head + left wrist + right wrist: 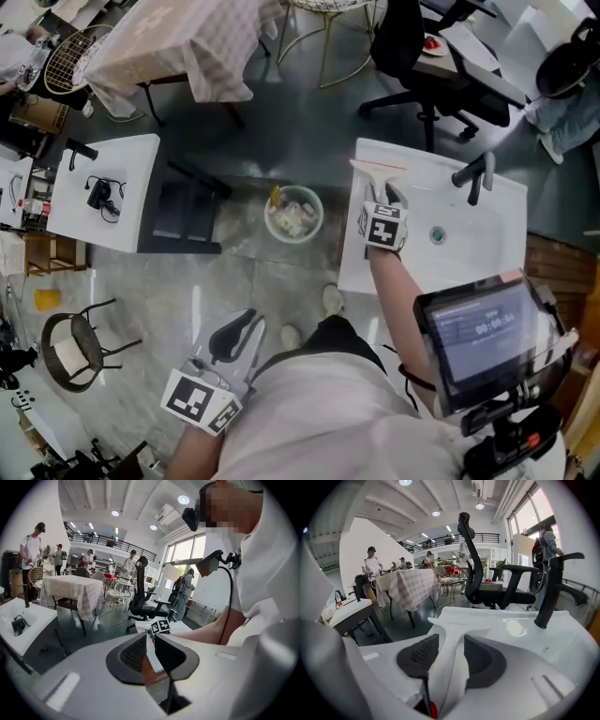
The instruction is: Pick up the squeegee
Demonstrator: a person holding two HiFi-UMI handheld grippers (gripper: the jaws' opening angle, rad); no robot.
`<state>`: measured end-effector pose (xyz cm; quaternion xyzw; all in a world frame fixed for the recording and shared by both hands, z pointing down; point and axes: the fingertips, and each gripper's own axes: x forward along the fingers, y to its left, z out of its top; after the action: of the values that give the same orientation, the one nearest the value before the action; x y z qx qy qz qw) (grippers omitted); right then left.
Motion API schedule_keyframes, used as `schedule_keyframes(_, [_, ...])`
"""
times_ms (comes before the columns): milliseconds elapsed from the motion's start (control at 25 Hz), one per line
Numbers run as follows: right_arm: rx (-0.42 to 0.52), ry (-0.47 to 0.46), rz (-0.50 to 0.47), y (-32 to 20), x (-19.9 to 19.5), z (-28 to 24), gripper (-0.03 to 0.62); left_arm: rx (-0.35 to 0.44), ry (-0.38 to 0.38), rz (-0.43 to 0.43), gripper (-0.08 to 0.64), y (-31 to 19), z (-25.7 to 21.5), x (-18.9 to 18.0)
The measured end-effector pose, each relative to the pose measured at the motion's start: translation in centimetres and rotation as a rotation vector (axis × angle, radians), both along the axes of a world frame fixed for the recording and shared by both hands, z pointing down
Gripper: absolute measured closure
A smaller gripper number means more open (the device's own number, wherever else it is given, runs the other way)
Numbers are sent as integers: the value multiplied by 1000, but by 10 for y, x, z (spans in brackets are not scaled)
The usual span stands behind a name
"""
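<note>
Now my right fingers (419, 656) stand wide open astride the squeegee (459, 631) lying near the sink (520, 634) edge, my left fingers (131, 654) barely parted and empty, and a crooked squeeze could skid it off.

Squeegee (378, 170) on the sink (492, 220)'s far left rim, right gripper (384, 199) just nearer, parted jaws either side of its handle, faucet (475, 176) at the sink's far right, bin (293, 214) on the floor left of the sink, office chair (412, 42) behind it
</note>
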<state>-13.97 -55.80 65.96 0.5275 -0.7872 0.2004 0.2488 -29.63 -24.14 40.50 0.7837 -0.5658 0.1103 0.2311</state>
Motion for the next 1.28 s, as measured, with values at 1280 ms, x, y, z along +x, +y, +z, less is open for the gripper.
schedule_keyframes(1280, [40, 19, -4, 88, 40, -66, 494, 99, 84, 92, 497, 46, -18, -13])
